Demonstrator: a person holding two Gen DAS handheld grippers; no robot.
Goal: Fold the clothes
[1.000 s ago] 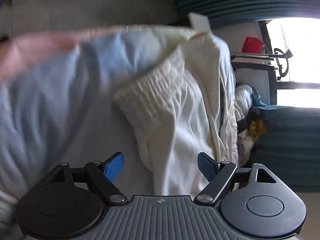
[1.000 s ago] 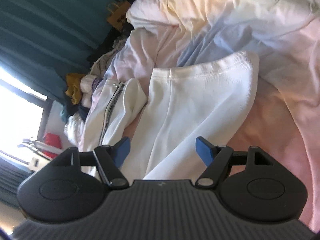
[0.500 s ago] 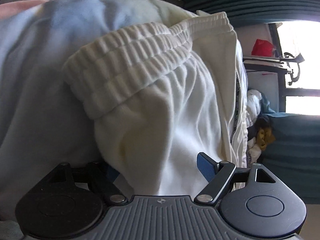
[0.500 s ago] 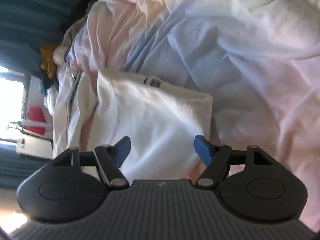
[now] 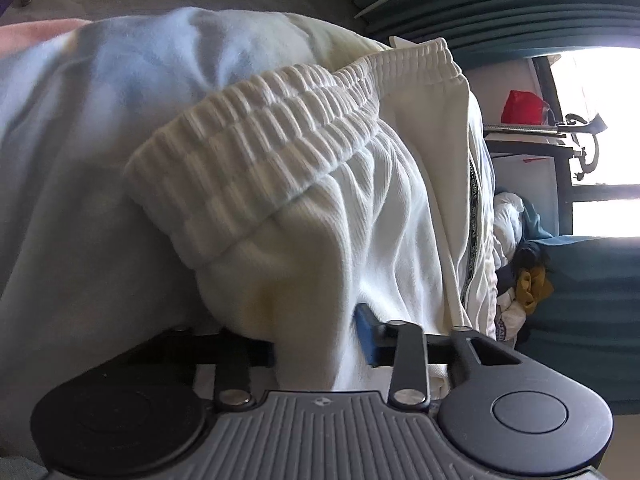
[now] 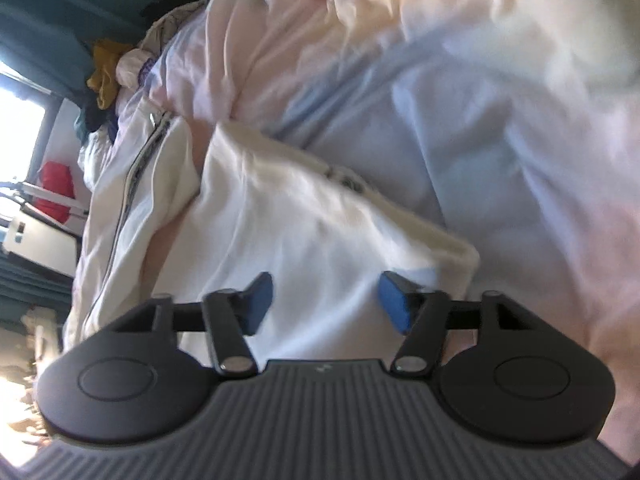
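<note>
Centrally, the white garment (image 5: 360,216) lies on a bed covered by a pale blue and pink sheet (image 5: 88,128), its ribbed elastic waistband (image 5: 256,152) bunched toward the left gripper (image 5: 316,340). That gripper's jaws are closing, with a fold of the white cloth pinched between the blue fingers (image 5: 366,336). The right gripper (image 6: 320,300) hangs over the same garment (image 6: 304,232); its jaws are closing too, cloth lying between the fingers (image 6: 394,300), which do not yet press it. A heap of clothes (image 5: 520,272) lies by the window.
</note>
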